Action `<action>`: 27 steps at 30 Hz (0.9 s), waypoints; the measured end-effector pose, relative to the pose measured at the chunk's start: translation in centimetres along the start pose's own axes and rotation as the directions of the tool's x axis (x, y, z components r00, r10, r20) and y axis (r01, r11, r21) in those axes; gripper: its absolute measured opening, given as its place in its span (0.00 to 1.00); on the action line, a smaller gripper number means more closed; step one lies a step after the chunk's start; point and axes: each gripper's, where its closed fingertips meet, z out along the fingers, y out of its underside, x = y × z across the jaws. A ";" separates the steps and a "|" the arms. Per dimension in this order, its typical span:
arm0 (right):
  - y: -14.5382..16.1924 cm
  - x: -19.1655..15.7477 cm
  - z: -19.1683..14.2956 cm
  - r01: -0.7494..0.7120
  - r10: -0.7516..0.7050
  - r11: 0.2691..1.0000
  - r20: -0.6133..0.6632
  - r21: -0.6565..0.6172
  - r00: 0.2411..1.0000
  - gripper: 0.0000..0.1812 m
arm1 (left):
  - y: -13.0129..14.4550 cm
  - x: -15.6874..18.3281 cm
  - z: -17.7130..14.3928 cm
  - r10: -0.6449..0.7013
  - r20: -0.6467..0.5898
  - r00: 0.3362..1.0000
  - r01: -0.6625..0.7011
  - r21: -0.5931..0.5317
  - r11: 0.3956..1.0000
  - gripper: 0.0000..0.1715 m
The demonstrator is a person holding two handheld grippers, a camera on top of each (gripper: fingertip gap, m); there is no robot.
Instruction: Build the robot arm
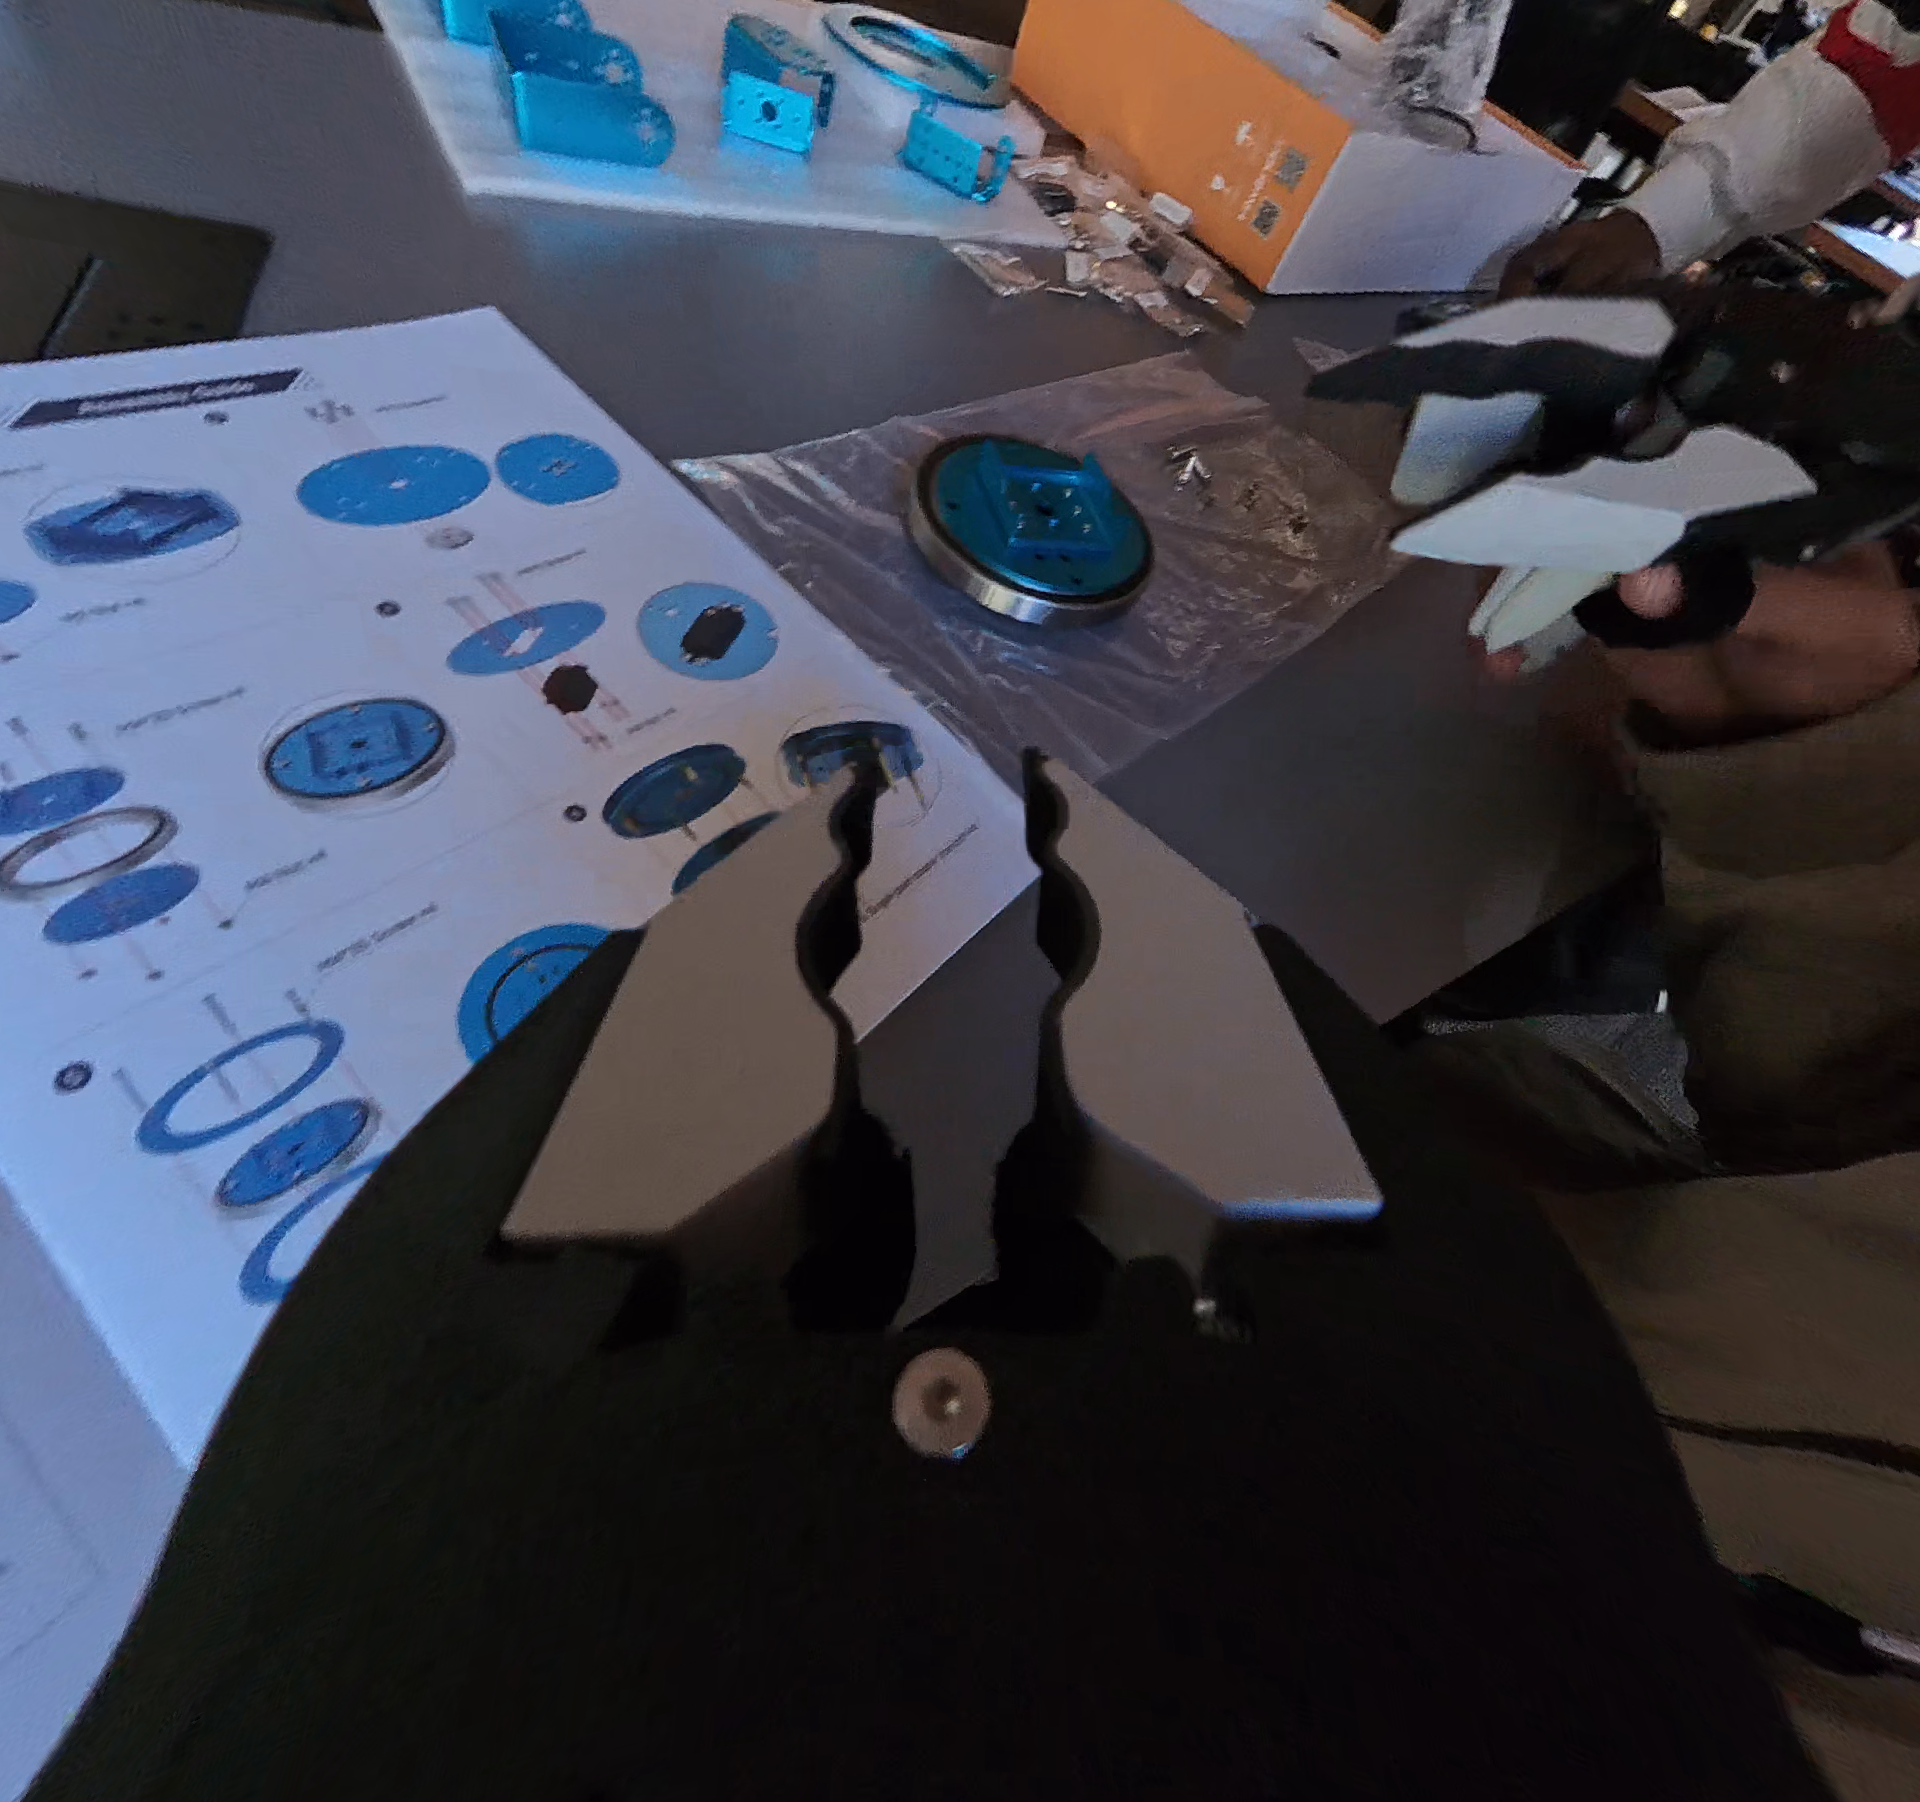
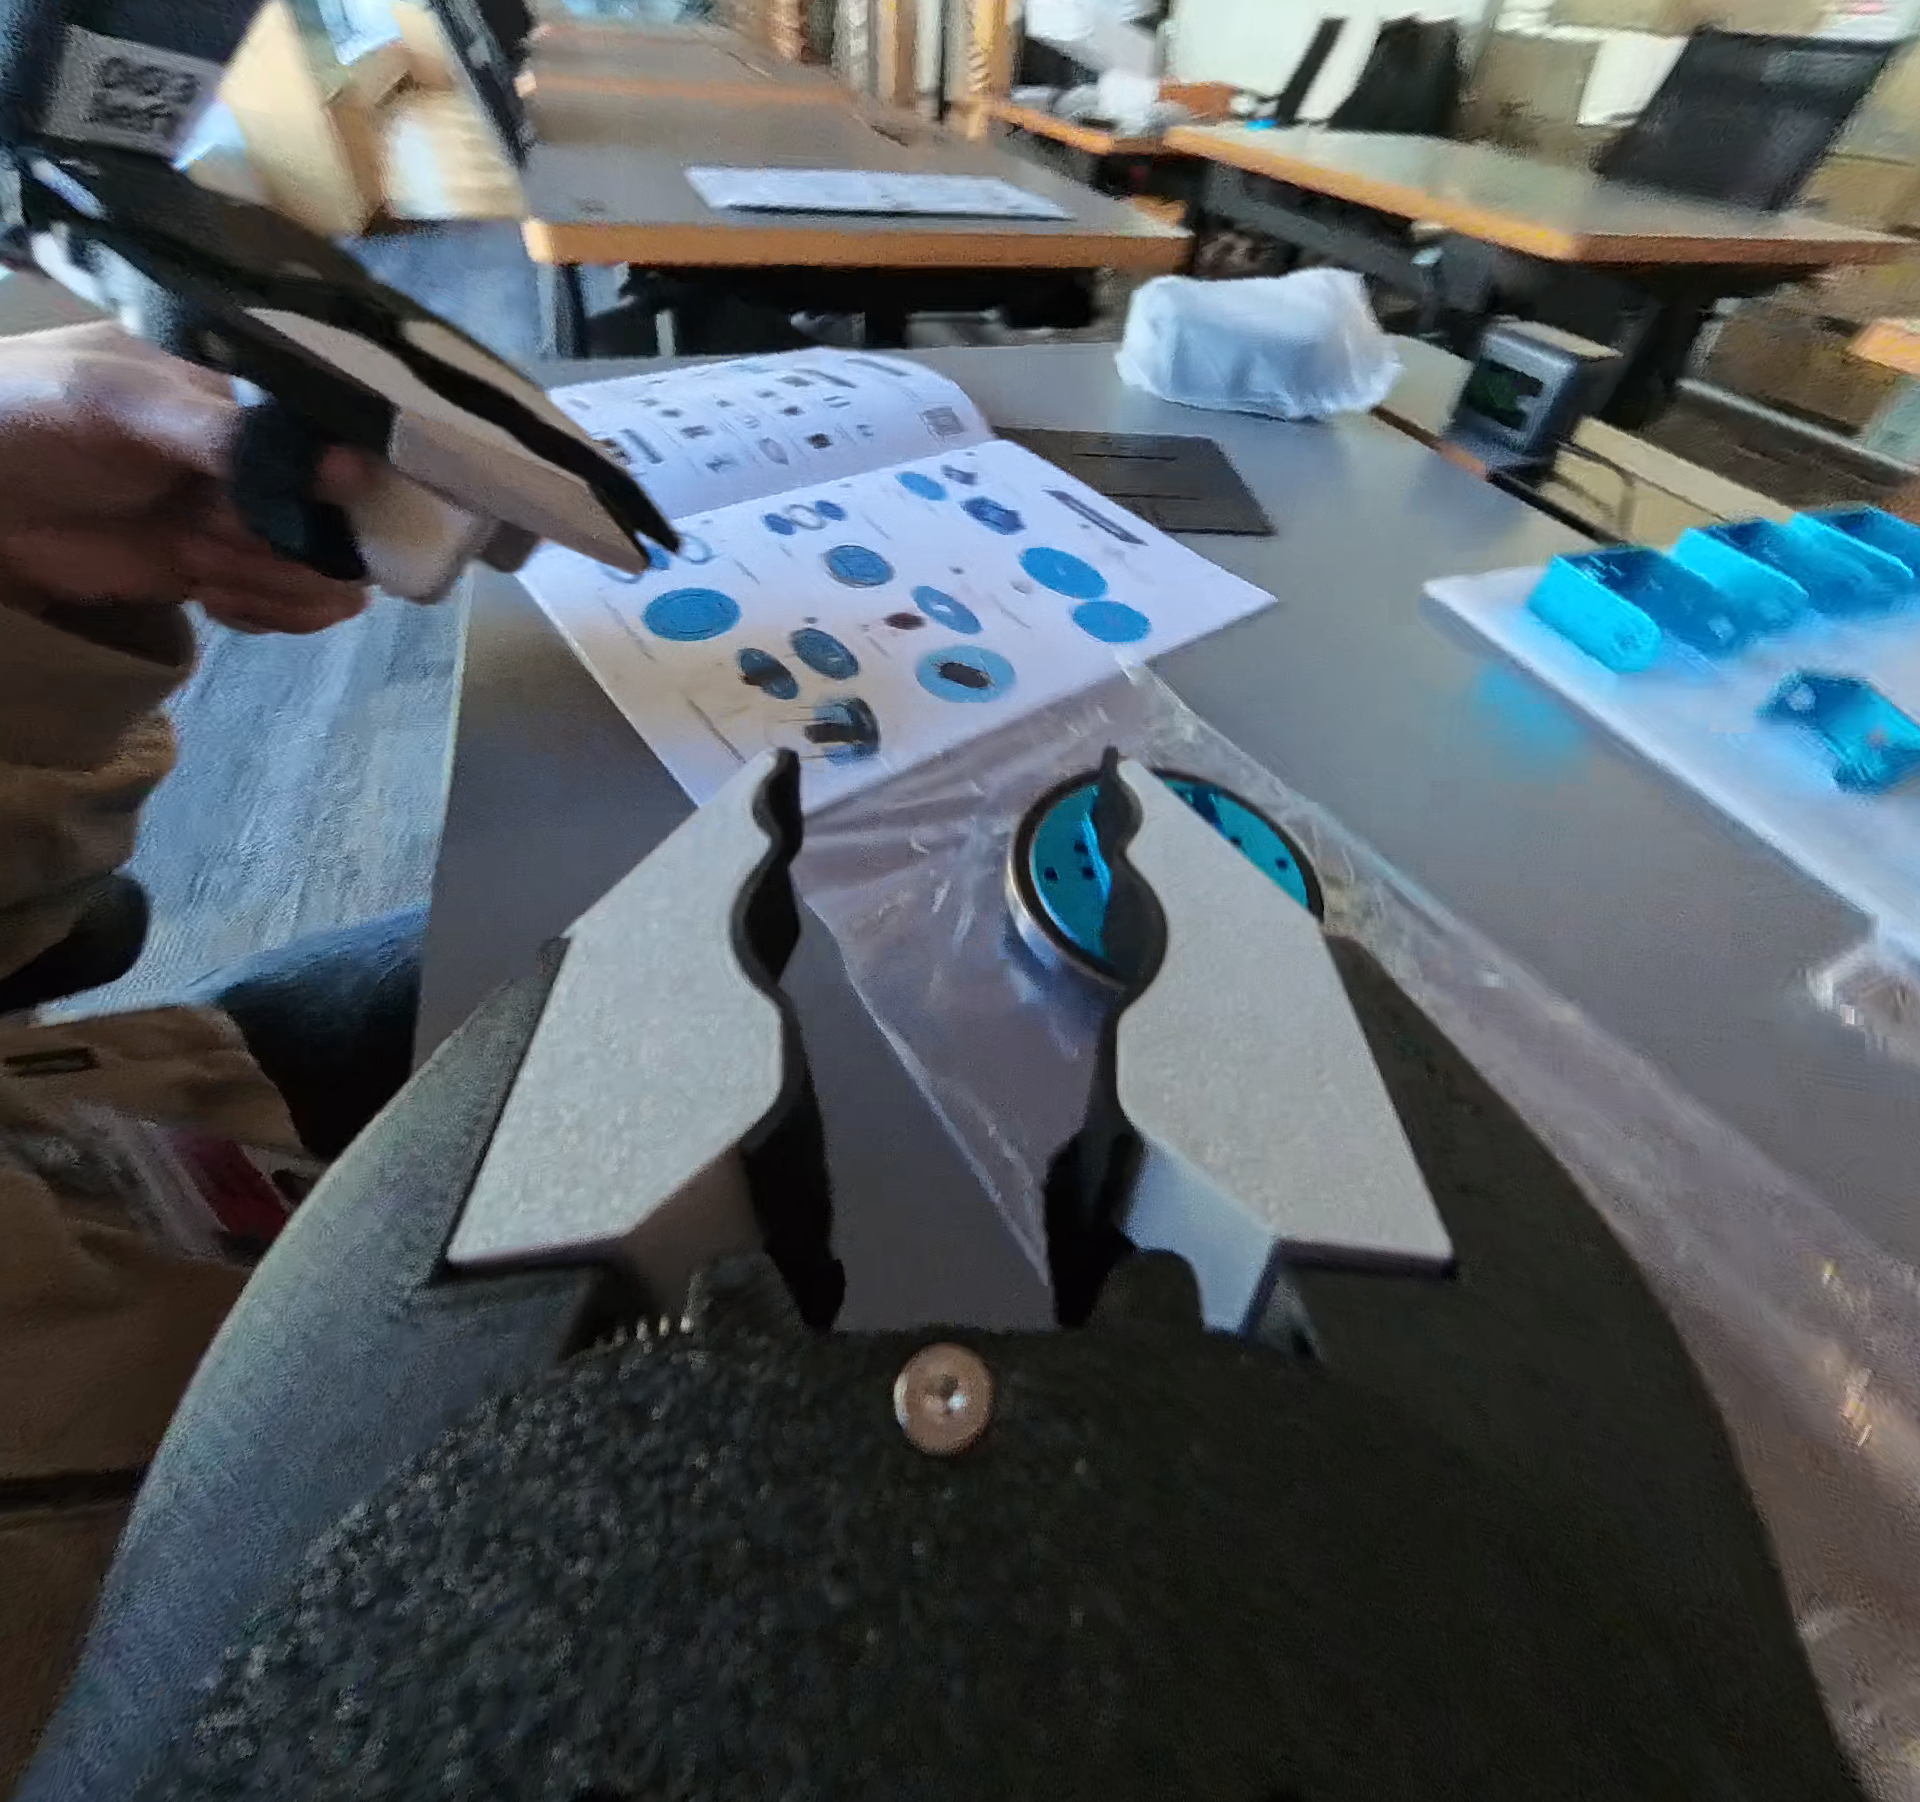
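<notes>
A round blue disc assembly with a metal ring point(image 1: 1031, 534) lies on a clear plastic bag point(image 1: 831, 505) on the grey table. A few small screws point(image 1: 1195, 469) lie on the bag beside it. My left gripper point(image 1: 940, 786) is open and empty, above the corner of an open instruction sheet point(image 1: 312, 661). My right gripper point(image 2: 945, 786) is open and empty, just short of the disc point(image 2: 1049, 869), which its right finger partly hides. The right gripper also shows at the right of the left wrist view point(image 1: 1371, 459), and the left gripper point(image 2: 644, 542) over the sheet point(image 2: 935, 589).
A white tray point(image 1: 499, 163) with several blue metal brackets point(image 1: 582, 79) stands at the back. Next to it are an orange and white box point(image 1: 1174, 90) and small parts packets point(image 1: 1122, 246). A white wrapped bundle point(image 2: 1257, 339) and a black pad point(image 2: 1153, 479) lie beyond the sheet.
</notes>
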 end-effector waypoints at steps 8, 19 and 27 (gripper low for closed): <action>-3.9 -6.0 0.1 0.378 -0.192 0.915 0.669 -0.143 0.718 0.00 | -1.9 3.2 1.8 0.113 -0.100 0.989 -0.109 0.043 0.993 0.18; -4.7 -1.3 4.7 0.224 -0.195 0.948 0.142 -0.227 0.970 0.00 | -1.6 2.2 1.4 0.119 -0.022 0.993 -0.118 0.046 0.992 0.16; 2.7 -1.1 2.6 -0.087 0.124 0.956 0.118 -0.281 0.985 0.00 | -0.8 -2.3 -1.9 0.097 0.154 0.983 -0.105 0.044 0.993 0.15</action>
